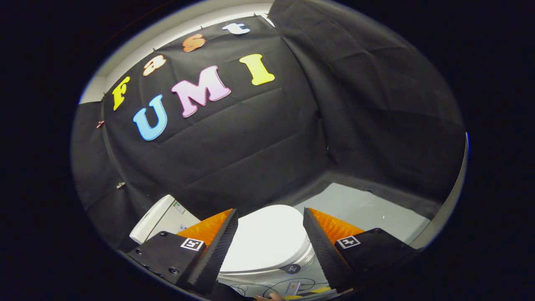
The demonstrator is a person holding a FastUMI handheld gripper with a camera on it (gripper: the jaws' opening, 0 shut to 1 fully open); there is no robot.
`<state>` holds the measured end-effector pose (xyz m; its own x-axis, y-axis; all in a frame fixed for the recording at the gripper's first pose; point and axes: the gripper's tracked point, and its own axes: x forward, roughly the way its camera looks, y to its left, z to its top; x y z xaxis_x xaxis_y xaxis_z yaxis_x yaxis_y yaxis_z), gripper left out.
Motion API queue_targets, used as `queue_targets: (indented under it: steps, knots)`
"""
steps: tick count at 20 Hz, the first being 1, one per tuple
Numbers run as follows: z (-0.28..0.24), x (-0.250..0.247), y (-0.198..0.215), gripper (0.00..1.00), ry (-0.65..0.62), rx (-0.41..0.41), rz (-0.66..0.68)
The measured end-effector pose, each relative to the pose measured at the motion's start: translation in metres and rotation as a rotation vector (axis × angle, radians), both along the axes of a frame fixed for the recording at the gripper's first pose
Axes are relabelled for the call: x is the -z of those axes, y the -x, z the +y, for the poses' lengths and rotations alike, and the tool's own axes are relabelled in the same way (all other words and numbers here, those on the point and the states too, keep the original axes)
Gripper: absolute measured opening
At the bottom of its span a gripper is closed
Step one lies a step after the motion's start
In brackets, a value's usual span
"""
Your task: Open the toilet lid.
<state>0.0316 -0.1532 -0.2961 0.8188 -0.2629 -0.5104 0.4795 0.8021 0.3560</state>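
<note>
While the tool [270, 228] stands open and empty, the closed white toilet lid [267, 242] lies between its fingers. Beyond the lid is pale floor [368, 209].

Pretty dim on my end, the black cloth wall [259, 138] eats most of the light and only its creases catch a faint sheen. The white toilet lid [267, 240] at 6 o'clock is blown out, glowing with almost no surface detail. Pale floor [368, 209] around 4 o'clock has a tiny glint. Heavy fisheye bend, straight seams curve hard near the rim. The gripper [271, 221] fingers, spread apart, look a bit soft up close and sit in shadow.
</note>
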Motion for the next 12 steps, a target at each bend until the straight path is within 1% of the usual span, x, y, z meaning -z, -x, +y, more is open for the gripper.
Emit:
queue_targets:
  steps: [7, 12]
  knots:
    - [-0.003, 0.080, 0.005, 0.99, -0.143, 0.034, 0.092]
    - [-0.011, 0.140, 0.021, 0.99, -0.244, 0.105, 0.163]
